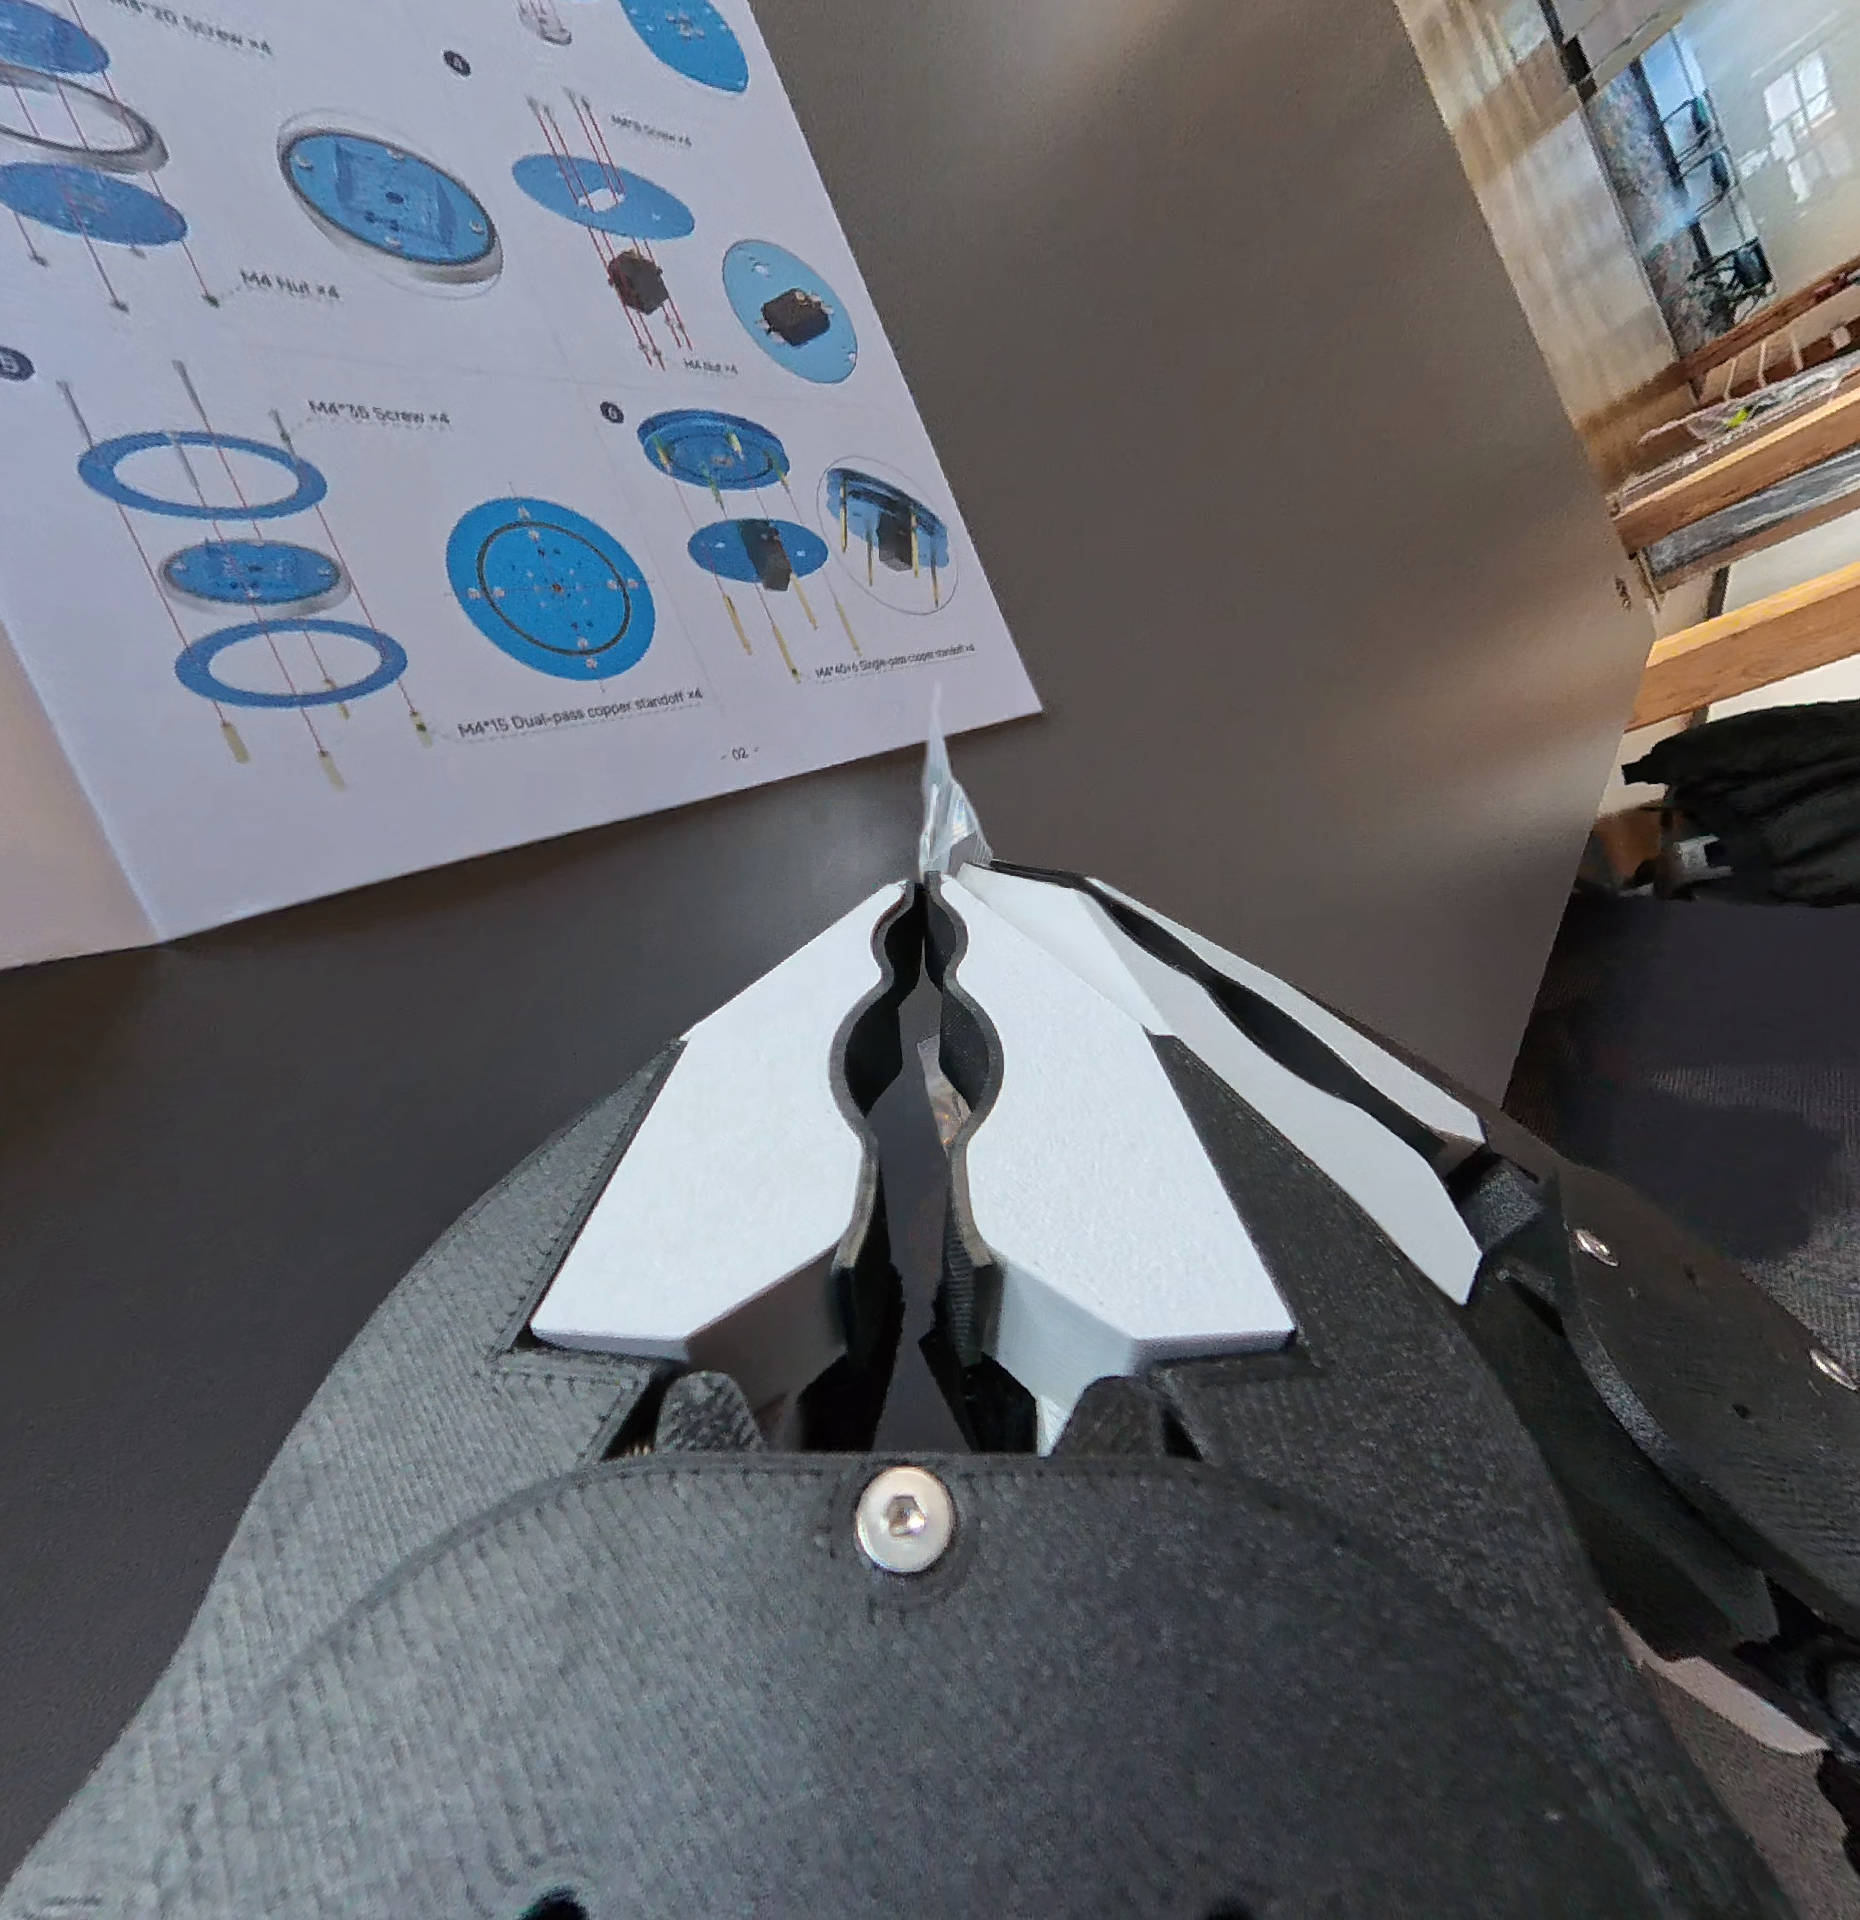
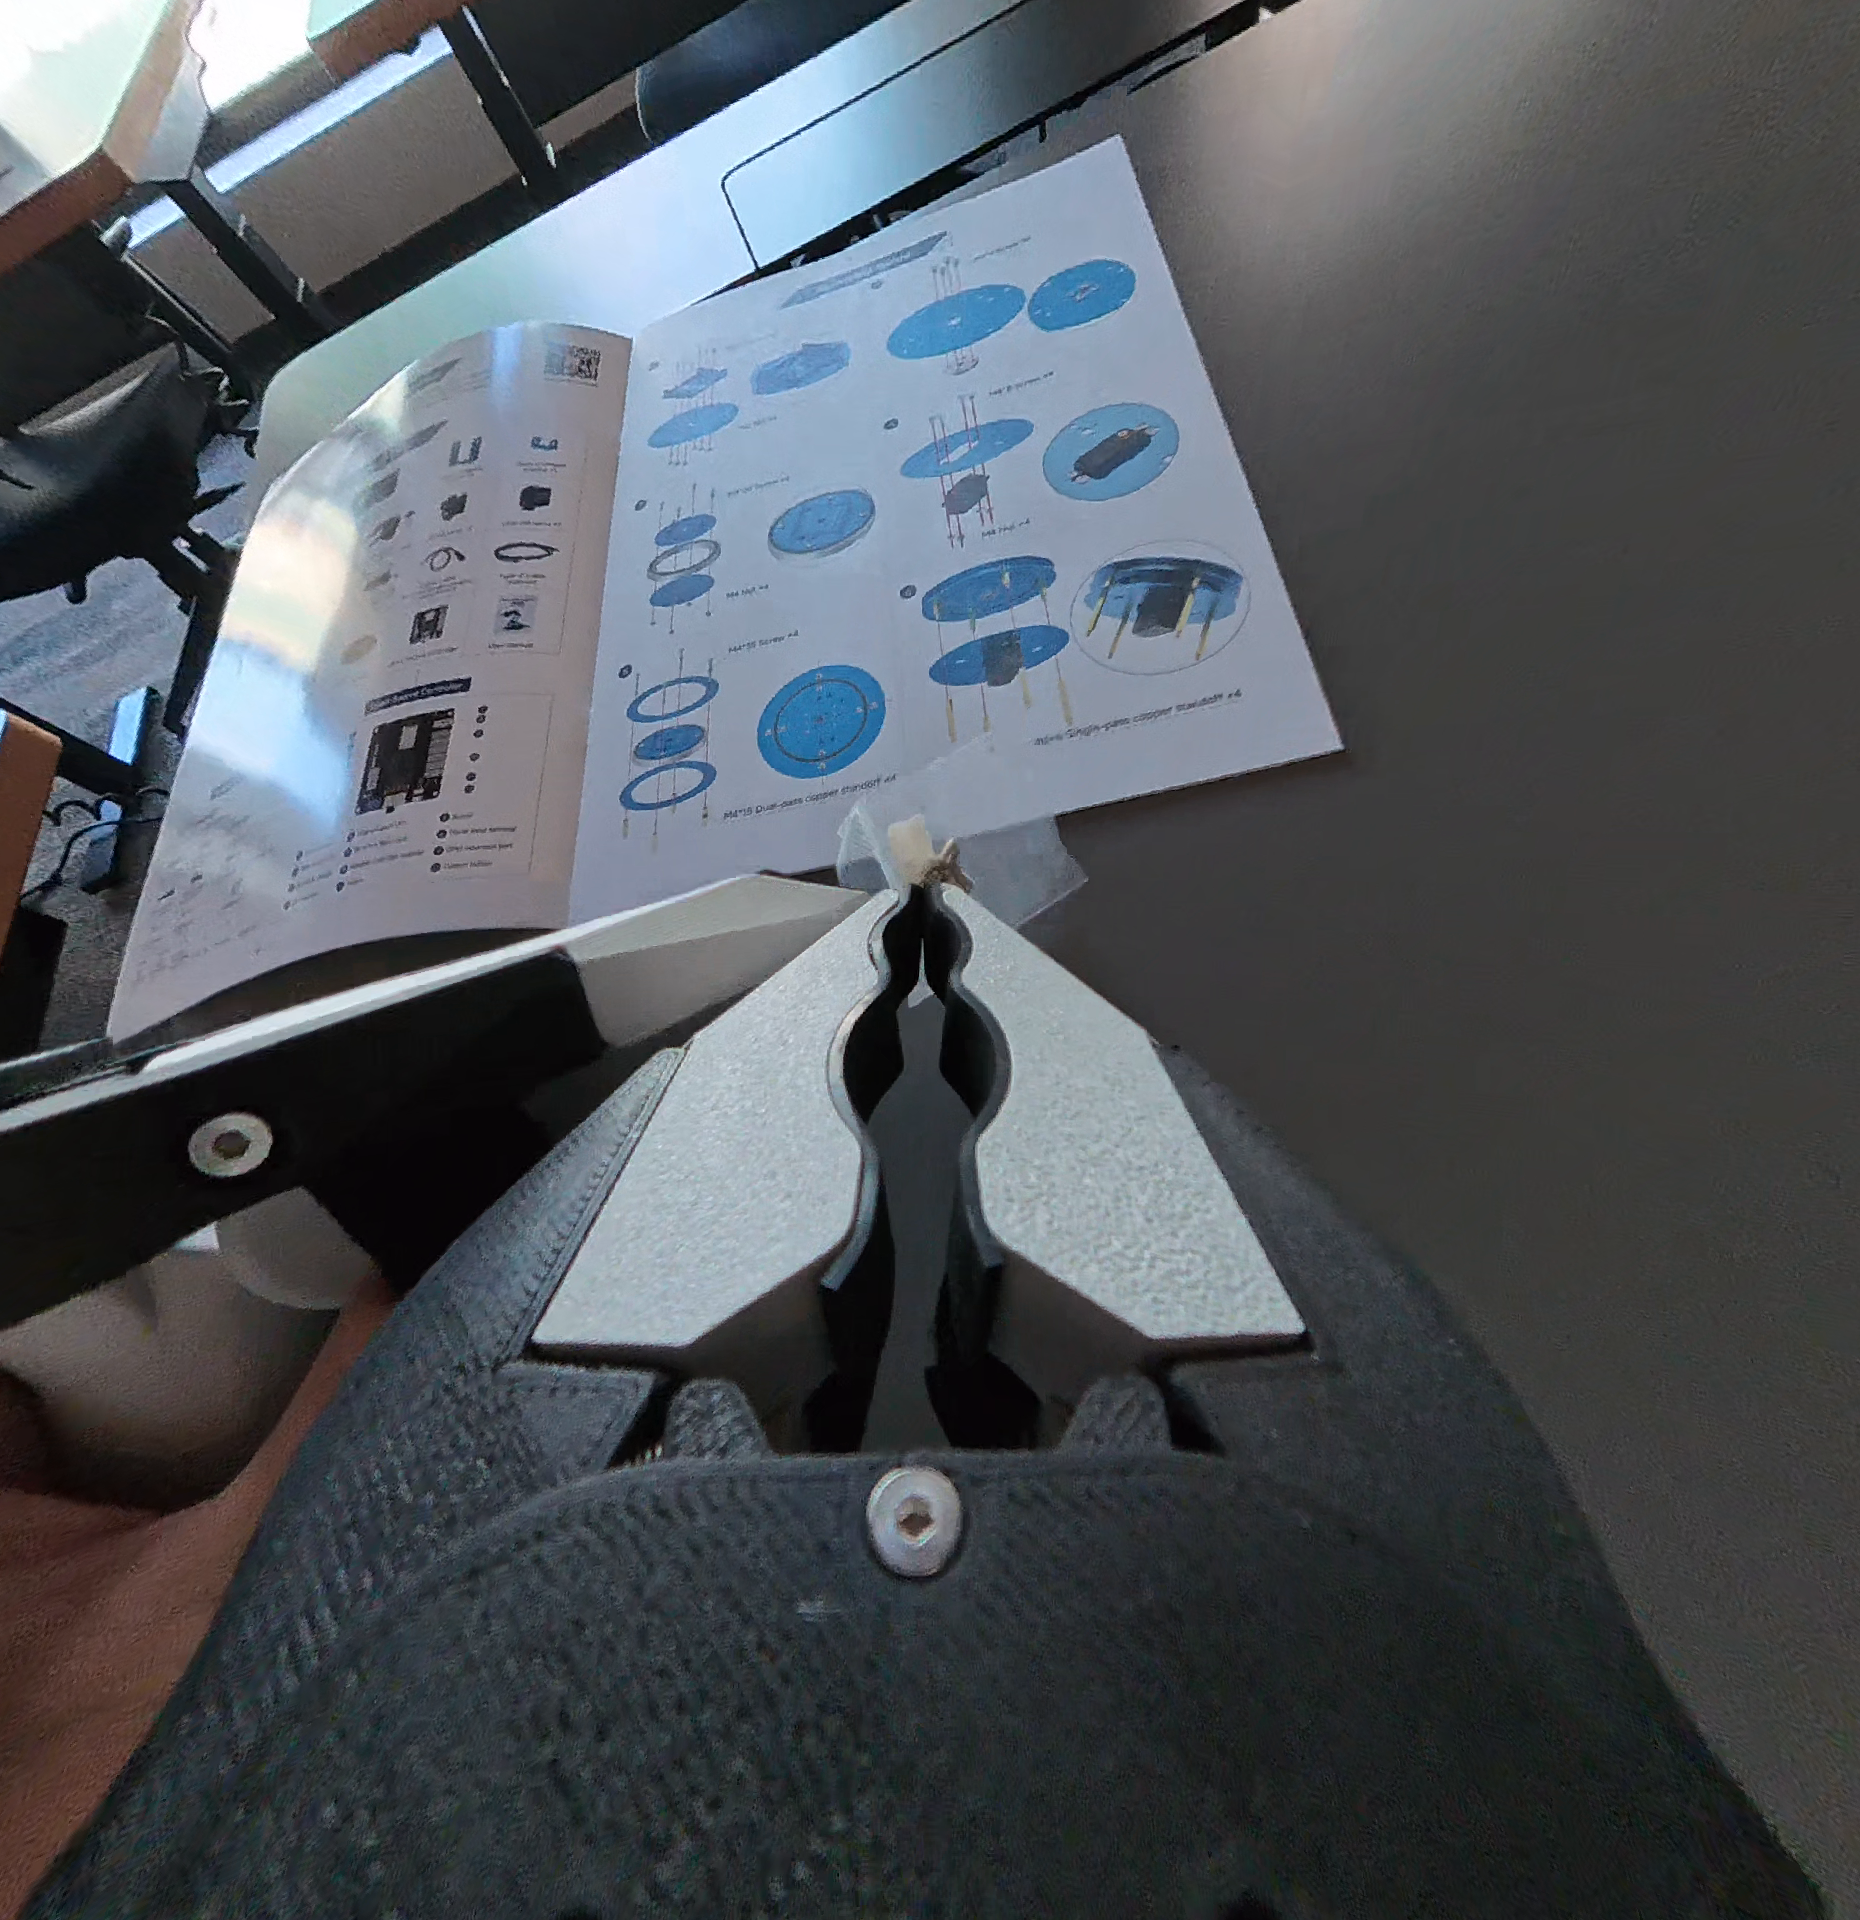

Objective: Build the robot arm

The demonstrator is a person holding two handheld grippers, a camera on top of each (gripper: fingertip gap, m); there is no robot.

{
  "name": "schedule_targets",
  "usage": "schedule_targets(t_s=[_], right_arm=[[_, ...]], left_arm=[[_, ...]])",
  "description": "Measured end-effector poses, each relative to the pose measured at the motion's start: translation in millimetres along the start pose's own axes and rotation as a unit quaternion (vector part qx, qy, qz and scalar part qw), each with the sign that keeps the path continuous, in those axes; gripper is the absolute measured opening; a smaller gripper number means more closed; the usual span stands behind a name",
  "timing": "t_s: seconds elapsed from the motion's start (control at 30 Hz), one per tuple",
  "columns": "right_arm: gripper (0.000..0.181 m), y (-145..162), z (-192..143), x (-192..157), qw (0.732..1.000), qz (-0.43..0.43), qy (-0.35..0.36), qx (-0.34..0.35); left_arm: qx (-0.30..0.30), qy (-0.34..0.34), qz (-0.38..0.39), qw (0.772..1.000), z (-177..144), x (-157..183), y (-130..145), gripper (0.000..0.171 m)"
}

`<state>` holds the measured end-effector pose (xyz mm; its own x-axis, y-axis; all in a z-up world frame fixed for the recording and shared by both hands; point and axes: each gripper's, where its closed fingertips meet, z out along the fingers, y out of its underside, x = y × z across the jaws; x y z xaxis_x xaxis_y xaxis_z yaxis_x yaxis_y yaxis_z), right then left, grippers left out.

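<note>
1. Nearest the lens in both views: the black textured gripper body, with a silver hex screw [image 1: 904, 1517] at lower centre of the frame.
2. Left gripper [image 1: 924, 896]: white fingers pressed together at the tips, pinching a small clear plastic bag [image 1: 941, 805] that sticks up just past them at frame centre.
3. Right gripper [image 2: 921, 902]: grey-white fingers likewise closed at the tips, clamped on the same clear plastic bag [image 2: 993, 857]. The film spreads to the right of the tips, lying over the lower edge of the booklet page.
4. Bag contents, right wrist view: a small whitish piece [image 2: 905, 836] and what looks like small metal hardware beside it; too small to identify.
5. The two grippers meet tip to tip. In the left wrist view the right gripper's fingers [image 1: 1248, 1029] come in from the right of the frame; in the right wrist view the left gripper [image 2: 843, 902] enters from the lower left.
6. Open instruction booklet [image 2: 905, 540] lies flat on the dark grey table [image 2: 1580, 727], upper centre of the right view and upper left of the left view [image 1: 406, 416]. Pages show blue disc-shaped parts in exploded diagrams.
7. Table [image 1: 1217, 416] edge runs at the right of the left view; beyond it, a black office chair [image 1: 1778, 800] and wooden benches [image 1: 1757, 457].
</note>
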<state>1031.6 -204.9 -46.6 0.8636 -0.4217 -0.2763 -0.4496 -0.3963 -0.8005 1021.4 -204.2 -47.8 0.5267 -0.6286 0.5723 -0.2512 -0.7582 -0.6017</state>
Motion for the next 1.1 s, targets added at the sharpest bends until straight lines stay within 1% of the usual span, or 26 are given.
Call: schedule_targets(t_s=[0.1,0.23,0.4,0.43,0.47,0.5,0.53,0.63,0.87,1.0,1.1], right_arm=[[0.000,-4,3,4,1.000,0.000,0.005,-0.001],[0.000,-9,4,4,1.000,-0.018,0.012,0.001],[0.000,-8,4,6,1.000,-0.019,0.015,-0.001],[0.000,-7,5,7,1.000,-0.022,0.018,-0.003],[0.000,-6,3,15,0.999,-0.020,0.045,-0.005],[0.000,-11,2,15,0.999,-0.022,0.046,0.009],[0.000,-9,3,15,0.999,-0.019,0.043,0.002],[0.000,-10,3,8,1.000,0.007,0.014,0.010],[0.000,-7,2,3,1.000,0.022,-0.019,-0.003],[0.000,-6,1,7,1.000,-0.008,-0.010,-0.015],[0.000,-8,0,5,1.000,-0.014,-0.015,-0.014]], left_arm=[[0.000,0.007,-0.012,1.000,4,1,-4,0.000],[0.002,0.003,-0.005,1.000,5,1,-9,0.000],[-0.001,0.000,0.001,1.000,6,2,-8,0.000],[-0.002,-0.003,0.002,1.000,6,1,-8,0.000],[0.002,-0.016,0.002,1.000,5,-3,-8,0.000],[0.010,-0.022,-0.002,1.000,4,-6,-9,0.000],[0.013,-0.017,-0.008,1.000,4,-5,-9,0.000],[0.015,0.003,-0.021,1.000,5,-1,-10,0.000],[0.007,-0.004,0.006,1.000,1,1,-3,0.000],[-0.001,-0.014,0.013,1.000,-4,-7,-3,0.000],[-0.009,0.002,0.002,1.000,-5,-5,-3,0.000]])
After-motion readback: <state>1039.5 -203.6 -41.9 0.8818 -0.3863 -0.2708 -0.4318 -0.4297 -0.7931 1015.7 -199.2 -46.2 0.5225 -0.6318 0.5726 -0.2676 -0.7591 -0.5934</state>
